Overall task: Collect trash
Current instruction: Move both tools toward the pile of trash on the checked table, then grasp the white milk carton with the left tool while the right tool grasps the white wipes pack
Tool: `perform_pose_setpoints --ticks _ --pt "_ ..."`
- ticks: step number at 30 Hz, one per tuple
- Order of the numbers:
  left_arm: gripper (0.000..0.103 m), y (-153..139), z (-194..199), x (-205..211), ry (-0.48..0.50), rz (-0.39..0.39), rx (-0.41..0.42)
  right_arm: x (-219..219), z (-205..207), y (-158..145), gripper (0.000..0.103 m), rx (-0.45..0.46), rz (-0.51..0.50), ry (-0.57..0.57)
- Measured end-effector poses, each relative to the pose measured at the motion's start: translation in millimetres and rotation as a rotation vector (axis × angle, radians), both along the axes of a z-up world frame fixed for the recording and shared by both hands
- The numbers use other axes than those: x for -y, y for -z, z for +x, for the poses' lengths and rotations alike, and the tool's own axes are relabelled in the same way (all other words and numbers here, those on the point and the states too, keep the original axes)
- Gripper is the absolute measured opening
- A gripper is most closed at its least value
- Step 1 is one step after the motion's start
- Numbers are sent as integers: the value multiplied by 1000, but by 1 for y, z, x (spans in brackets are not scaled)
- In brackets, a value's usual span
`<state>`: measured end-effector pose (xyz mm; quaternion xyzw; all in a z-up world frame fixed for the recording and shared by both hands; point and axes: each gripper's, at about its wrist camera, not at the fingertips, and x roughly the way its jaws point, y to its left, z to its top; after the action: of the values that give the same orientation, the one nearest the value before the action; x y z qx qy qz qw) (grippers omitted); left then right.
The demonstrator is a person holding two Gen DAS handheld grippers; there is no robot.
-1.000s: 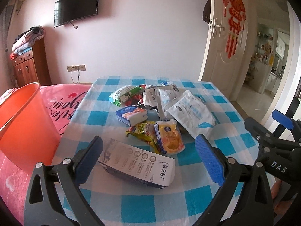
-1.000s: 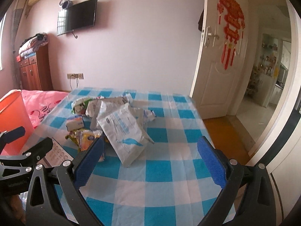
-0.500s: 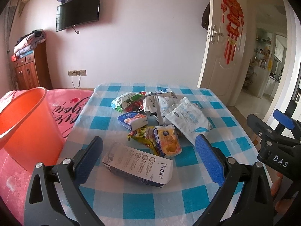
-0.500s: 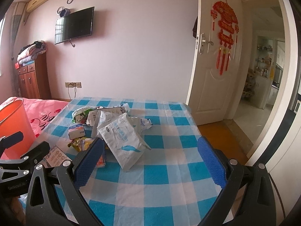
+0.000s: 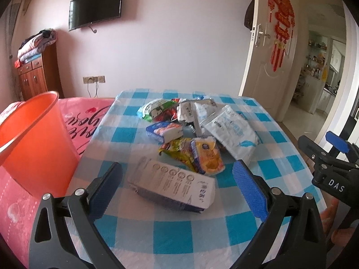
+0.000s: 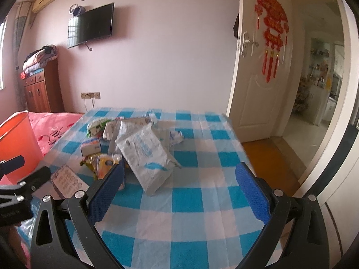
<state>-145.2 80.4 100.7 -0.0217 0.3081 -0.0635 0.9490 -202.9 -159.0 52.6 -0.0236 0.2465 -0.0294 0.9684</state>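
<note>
My left gripper (image 5: 177,186) hovers with jaws spread wide, empty, the flat white printed carton (image 5: 175,185) lying between them on the blue-and-white checked surface (image 5: 170,235) | right gripper (image 6: 179,192) jaws wide too, nothing held | wrapper heap (image 6: 134,143) mid-surface | orange plastic bucket (image 5: 33,139) left, beside the surface

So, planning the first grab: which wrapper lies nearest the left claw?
The white carton with printed icons, lying flat between the left claw pads, apart from the pile.
</note>
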Motion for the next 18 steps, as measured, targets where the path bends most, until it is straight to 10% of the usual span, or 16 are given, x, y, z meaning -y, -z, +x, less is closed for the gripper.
perform_pose_setpoints --ticks 18 --pt "99 58 25 -2 -28 -132 -243 22 45 46 96 -136 110 -86"
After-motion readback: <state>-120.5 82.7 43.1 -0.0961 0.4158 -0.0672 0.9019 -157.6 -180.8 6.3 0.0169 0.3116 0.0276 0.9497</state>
